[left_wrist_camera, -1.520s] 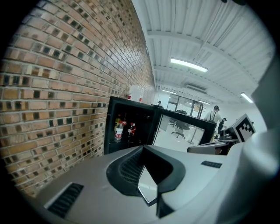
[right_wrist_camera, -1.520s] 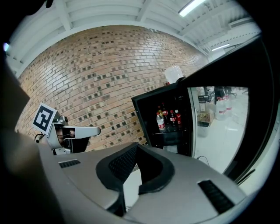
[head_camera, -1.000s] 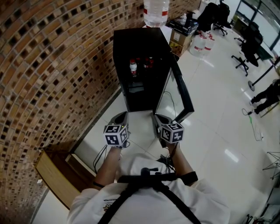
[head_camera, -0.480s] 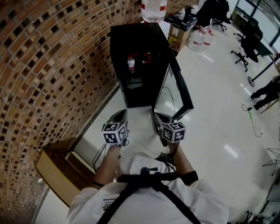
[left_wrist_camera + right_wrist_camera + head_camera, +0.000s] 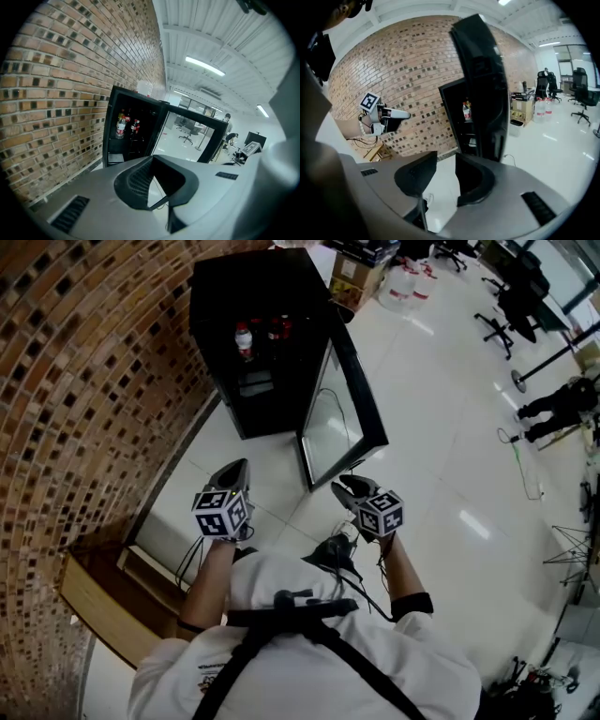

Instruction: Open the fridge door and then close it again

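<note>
Right tongs (image 5: 347, 489) have just been opening. In the right gripper view the right tongs (image 5: 446, 159) stand moderately apart with only floor between them. The fridge door (image 5: 483, 93) rises beyond the tips and is not inside the gap.

Left tongs (image 5: 235, 467) are to the left of the door, in front of the brick wall (image 5: 84, 381). In their own view the left tongs (image 5: 153, 158) are closed on nothing.

The black fridge (image 5: 253, 296) stands far from us against the wall. Its glass door (image 5: 342, 418) is swung out to the right and stands wide open. Drink bottles (image 5: 246, 338) are visible on the shelf inside.

Reading: we take the opening half of the task as done, with the door released. Closing remains. We judge it needs a push or a fresh grip on the free edge, swinging the door left towards the cabinet.

Against the earlier frames:
- The right tongs were nearly shut and sat right at the near corner of the door's free edge. Now they are near that edge but clear of it, on its near side.
- The door's angle to the cabinet looks much the same.
- The left tongs stay shut and have dropped slightly.
</note>
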`<state>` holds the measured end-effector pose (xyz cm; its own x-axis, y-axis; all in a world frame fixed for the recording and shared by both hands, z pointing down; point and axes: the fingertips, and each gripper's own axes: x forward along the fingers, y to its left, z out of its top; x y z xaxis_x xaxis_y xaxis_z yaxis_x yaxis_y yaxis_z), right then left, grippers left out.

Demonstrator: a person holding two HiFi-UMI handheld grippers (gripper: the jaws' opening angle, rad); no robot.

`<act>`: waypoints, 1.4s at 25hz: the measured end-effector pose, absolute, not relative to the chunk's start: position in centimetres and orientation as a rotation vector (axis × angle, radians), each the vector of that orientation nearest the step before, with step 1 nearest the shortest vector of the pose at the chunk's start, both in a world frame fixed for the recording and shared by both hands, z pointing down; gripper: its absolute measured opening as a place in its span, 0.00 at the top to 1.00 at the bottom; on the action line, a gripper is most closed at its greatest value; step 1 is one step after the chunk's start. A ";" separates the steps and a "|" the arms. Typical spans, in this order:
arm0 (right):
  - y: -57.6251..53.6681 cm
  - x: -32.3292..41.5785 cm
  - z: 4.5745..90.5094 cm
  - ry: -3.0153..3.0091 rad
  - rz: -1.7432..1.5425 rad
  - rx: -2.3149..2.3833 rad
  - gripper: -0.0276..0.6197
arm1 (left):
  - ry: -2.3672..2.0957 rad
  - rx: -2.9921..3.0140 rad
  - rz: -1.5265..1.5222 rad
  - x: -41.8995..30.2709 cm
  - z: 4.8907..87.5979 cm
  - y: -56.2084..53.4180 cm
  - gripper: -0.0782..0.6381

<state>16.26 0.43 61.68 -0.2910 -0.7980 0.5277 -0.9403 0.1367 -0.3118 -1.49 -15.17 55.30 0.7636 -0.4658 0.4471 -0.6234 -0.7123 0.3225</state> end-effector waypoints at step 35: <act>-3.3 23.7 77.1 -2.150 0.571 1.097 0.46 | -0.854 2.293 0.719 5.0 71.3 -6.1 0.89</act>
<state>23.68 -3.30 77.11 -0.4390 -0.5446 0.7146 -0.8274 0.5551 -0.0852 4.98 -6.06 71.29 0.6495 -0.3938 0.6505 -0.7082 -0.6247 0.3289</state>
